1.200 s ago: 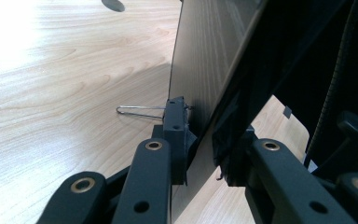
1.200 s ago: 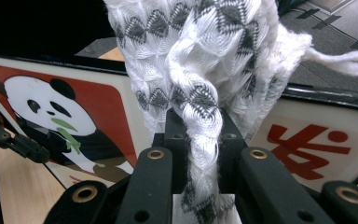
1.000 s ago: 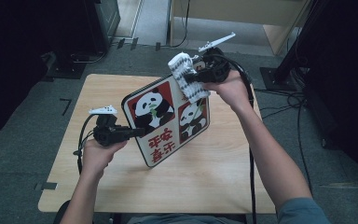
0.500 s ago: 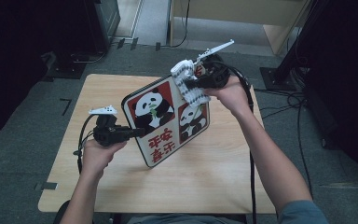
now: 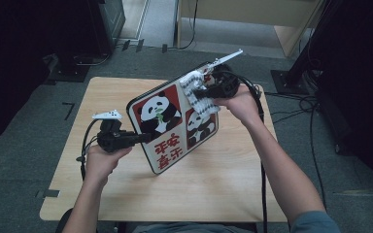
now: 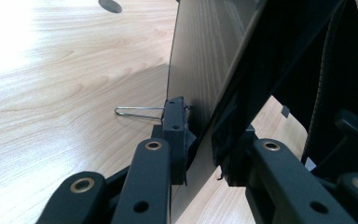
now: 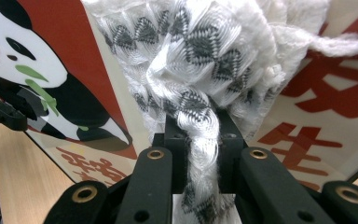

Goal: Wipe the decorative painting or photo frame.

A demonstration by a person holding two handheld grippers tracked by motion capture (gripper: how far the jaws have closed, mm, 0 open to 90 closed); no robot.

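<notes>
A board (image 5: 167, 145) printed with pandas and red characters stands tilted above the wooden table (image 5: 223, 179). My left gripper (image 5: 143, 137) is shut on its left edge; in the left gripper view the jaws of the left gripper (image 6: 205, 144) clamp the dark back of the board (image 6: 205, 51). My right gripper (image 5: 209, 92) is shut on a white cloth (image 5: 199, 97) with grey zigzag bands, pressed against the board's upper right face. In the right gripper view the cloth (image 7: 200, 51) bunches between the jaws of the right gripper (image 7: 200, 135) against the board (image 7: 65, 70).
A thin wire loop (image 6: 135, 111) sticks out beside the left jaw. Cables (image 5: 315, 121) trail on the grey floor to the right of the table. Dark equipment (image 5: 77, 29) stands at the back left, and a wooden cabinet (image 5: 252, 14) at the back.
The right gripper has slid the cloth a little down the board's face. The left gripper and the board have stayed put.
</notes>
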